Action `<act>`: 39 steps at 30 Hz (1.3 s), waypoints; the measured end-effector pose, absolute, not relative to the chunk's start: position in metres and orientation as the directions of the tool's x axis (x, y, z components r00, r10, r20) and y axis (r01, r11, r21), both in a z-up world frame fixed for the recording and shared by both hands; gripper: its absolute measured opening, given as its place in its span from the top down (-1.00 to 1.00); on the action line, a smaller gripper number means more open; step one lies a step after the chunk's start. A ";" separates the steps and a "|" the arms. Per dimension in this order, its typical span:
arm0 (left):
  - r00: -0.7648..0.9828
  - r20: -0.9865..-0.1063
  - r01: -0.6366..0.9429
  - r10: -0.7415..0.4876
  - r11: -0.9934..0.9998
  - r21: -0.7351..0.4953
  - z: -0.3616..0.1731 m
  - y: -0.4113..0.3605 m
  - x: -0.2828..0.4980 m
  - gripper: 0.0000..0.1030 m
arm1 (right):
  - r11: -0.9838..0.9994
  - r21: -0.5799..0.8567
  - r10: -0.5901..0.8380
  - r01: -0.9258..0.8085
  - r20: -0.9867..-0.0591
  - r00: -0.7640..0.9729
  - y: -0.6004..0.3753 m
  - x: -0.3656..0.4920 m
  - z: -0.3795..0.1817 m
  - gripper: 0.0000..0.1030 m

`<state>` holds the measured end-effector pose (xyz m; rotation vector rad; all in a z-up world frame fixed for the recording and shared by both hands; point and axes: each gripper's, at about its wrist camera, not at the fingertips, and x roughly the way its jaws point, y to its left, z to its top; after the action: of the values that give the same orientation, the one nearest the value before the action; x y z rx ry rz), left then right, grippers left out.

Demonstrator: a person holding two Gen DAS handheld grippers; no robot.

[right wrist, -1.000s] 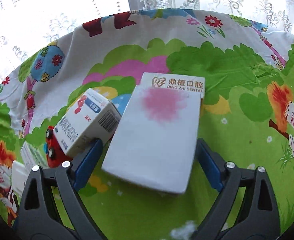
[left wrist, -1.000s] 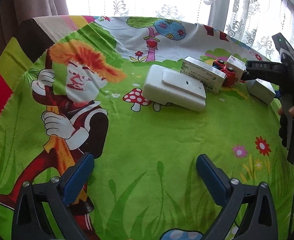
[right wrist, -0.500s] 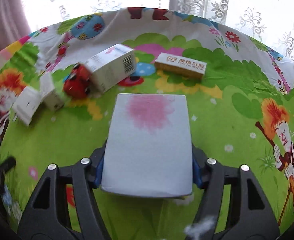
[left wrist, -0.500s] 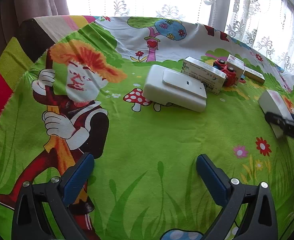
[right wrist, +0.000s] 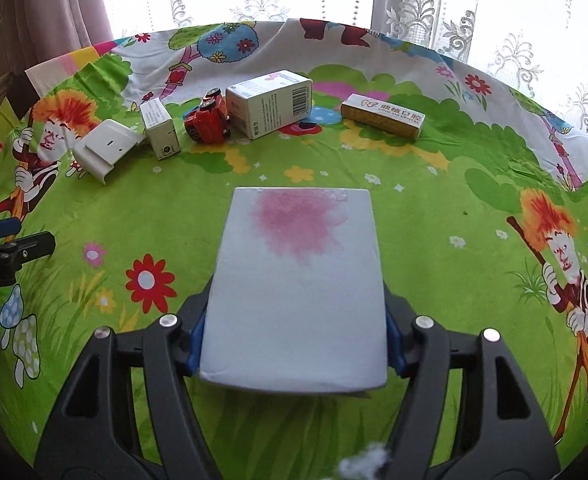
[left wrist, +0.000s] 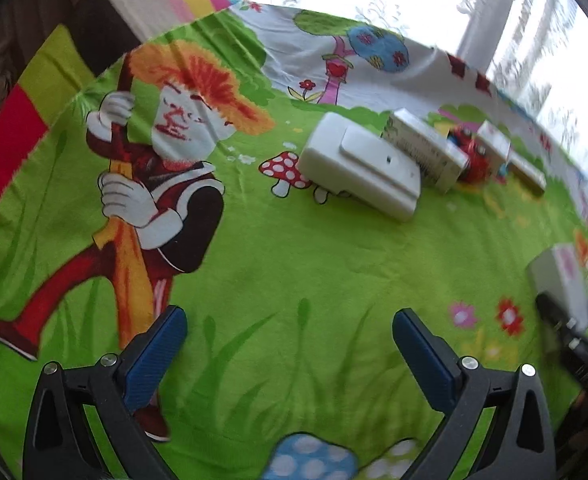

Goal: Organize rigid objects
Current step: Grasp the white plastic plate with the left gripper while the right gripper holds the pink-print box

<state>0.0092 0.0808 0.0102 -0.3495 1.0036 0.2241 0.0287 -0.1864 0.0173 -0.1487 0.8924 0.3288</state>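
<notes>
White box (right wrist: 298,288) with pink blotch clamped in my right hand-held gripper (right wrist: 294,344), above green cloth (right wrist: 434,208), apart from far row. Left hand-held gripper (left wrist: 289,356) spread, empty. Transport step, I judge; next needs placing spot.

Row of items at far side of counter (right wrist: 434,208), one box held nearer the camera.
Right wrist view, far row left to right: flat plastic case (right wrist: 103,148), small box (right wrist: 159,128) just beside it, toy car (right wrist: 207,118) tipped against the bigger carton (right wrist: 269,102), then long box (right wrist: 384,116) apart on the right. Nearer, well apart from the row, flat box (right wrist: 298,288) sits between the fingers of the right gripper (right wrist: 294,344). Left gripper (right wrist: 1,240) is at the left edge, level with flat box. Left wrist view: left gripper (left wrist: 289,356) hangs over bare cloth, jaws apart, flat plastic case (left wrist: 358,170) ahead, row running behind it to the right, flat box (left wrist: 562,284) far right.
</notes>
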 end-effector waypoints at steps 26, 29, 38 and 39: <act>0.597 -0.802 -0.407 0.002 0.862 -0.301 0.020 0.098 0.025 -0.32 | 0.941 0.024 0.228 -0.338 -0.782 0.580 -0.187 0.030 0.017 -0.38; 0.563 -0.826 -0.376 0.015 0.895 -0.241 0.024 0.109 0.010 -0.50 | 0.941 0.019 0.225 -0.339 -0.783 0.580 -0.187 0.030 0.017 -0.38; 0.501 -0.857 -0.716 0.117 0.612 -0.335 0.022 0.099 -0.006 -0.51 | 0.941 0.012 0.219 -0.337 -0.783 0.582 -0.186 0.029 0.017 -0.38; 0.484 -0.862 -0.750 0.151 0.579 -0.320 0.020 0.098 0.000 -0.51 | 0.941 0.012 0.219 -0.337 -0.783 0.582 -0.186 0.029 0.017 -0.38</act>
<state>-0.0004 0.0977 0.0204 -0.7723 0.9041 0.6205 0.0294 -0.1857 0.0172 -0.1434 0.8923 0.3257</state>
